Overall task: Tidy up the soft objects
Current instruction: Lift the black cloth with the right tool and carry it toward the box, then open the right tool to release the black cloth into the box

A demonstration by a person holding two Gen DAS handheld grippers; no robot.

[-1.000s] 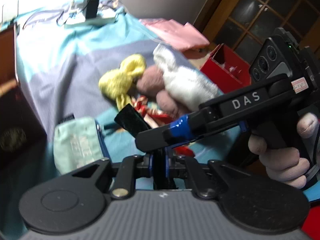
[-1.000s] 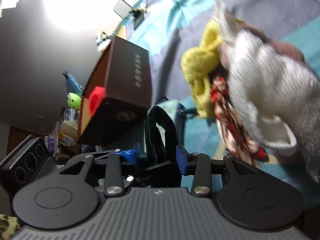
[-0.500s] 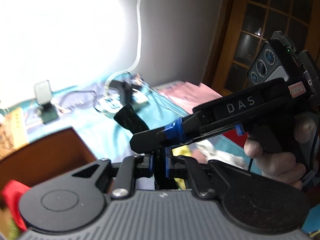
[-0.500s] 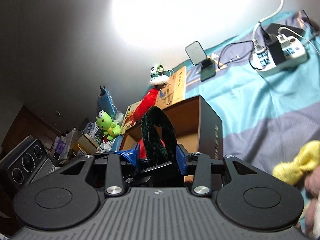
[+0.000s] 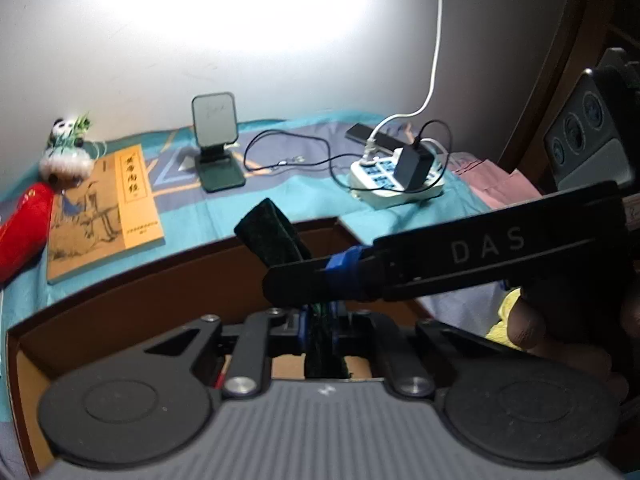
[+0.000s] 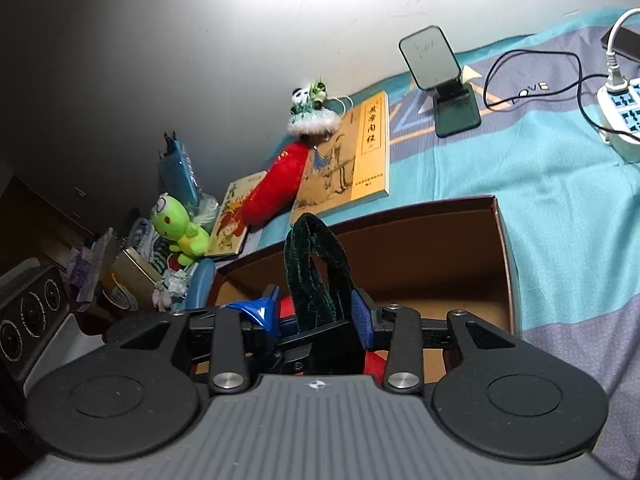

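Above the open brown cardboard box [image 6: 448,248], you hold both grippers on one dark green velvet band [image 6: 316,268]. Your right gripper [image 6: 316,320] has its blue-padded fingers [image 6: 362,316] closed against the band's two legs, so the loop stands upright between them, its long axis running up and away from the camera and its rounded top leaning a little left. Your left gripper [image 5: 320,320] is clamped on the same band [image 5: 272,232], which rises from the jaws and slants up to the left, ending in a blunt fold.

From the left wrist view, your right gripper's black finger crosses the frame and covers the band's middle (the lower end is lost behind the gripper body too). Something red [image 6: 288,308] lies in the box, mostly hidden behind the fingers; you cannot tell what it is.

Beyond the box lie a yellow book [image 6: 352,160], a red plush [image 6: 276,184] and a phone stand [image 6: 444,80].
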